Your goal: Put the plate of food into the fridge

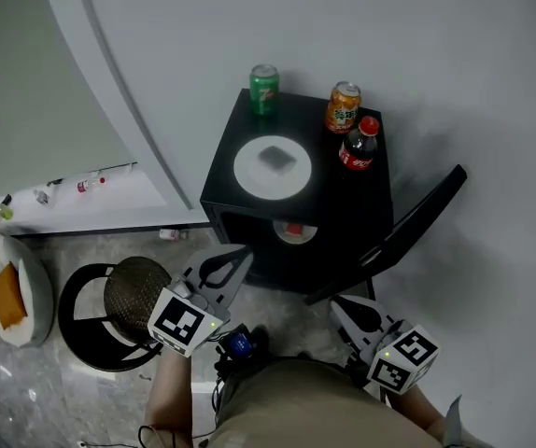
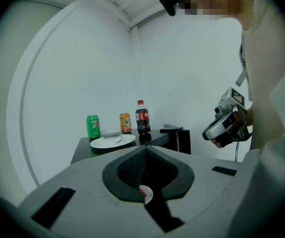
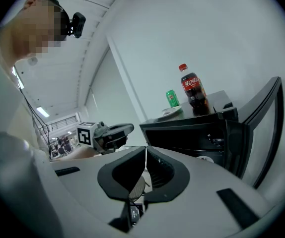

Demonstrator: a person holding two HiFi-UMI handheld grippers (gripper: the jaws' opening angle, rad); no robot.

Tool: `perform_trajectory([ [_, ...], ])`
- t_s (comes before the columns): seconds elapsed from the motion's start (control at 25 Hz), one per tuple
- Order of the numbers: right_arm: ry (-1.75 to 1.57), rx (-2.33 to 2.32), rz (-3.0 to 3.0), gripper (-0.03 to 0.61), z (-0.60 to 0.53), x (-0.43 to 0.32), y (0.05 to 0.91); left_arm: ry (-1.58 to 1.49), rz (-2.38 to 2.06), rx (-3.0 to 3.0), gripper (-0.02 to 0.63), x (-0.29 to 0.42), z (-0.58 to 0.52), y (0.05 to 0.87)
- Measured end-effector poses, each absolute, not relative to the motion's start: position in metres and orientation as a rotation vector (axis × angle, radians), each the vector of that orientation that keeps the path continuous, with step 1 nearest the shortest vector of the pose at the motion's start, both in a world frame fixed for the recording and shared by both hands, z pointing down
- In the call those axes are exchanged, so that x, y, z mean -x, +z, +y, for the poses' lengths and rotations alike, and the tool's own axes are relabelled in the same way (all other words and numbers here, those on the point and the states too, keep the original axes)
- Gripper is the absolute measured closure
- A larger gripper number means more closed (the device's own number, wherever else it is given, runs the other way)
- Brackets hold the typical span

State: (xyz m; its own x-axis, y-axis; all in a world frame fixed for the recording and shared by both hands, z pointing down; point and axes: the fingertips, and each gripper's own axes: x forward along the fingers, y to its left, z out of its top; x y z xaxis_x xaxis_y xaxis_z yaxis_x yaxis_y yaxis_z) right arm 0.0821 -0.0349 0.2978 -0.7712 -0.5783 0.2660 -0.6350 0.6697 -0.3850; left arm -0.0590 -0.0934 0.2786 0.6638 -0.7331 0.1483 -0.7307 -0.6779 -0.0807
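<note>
sitting on the black fridge (image 1: pixel 223 187), the plate of food (image 1: pixel 273 166) lies near a green can (image 1: pixel 264 88). the left claw (image 1: pixel 241 257) and right claw (image 1: pixel 336 304) are both closed and empty.

Soft, even indoor light, rather dim and grey. The white plate (image 1: pixel 249 171) glares brightly against the black fridge (image 1: pixel 329 189), whose open inside stays dark. Both gripper views bulge like fisheyes, black at the corners, with the nearest parts soft and unfocused.

Fridge top (image 1: pixel 329 187) holds plate (image 1: pixel 248 181), green can (image 1: pixel 264 89), orange can (image 1: pixel 343 107) (and bottle (image 1: pixel 359 146)).
</note>
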Motion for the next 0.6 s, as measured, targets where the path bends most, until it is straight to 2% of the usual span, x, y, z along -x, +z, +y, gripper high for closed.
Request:
perform_trajectory([
  [0.6,0.673,-1.035,-2.689,0.557,-0.055,-0.028,0.302,-0.212,0.969,2.669,0.604,0.075,-0.171,0.256],
])
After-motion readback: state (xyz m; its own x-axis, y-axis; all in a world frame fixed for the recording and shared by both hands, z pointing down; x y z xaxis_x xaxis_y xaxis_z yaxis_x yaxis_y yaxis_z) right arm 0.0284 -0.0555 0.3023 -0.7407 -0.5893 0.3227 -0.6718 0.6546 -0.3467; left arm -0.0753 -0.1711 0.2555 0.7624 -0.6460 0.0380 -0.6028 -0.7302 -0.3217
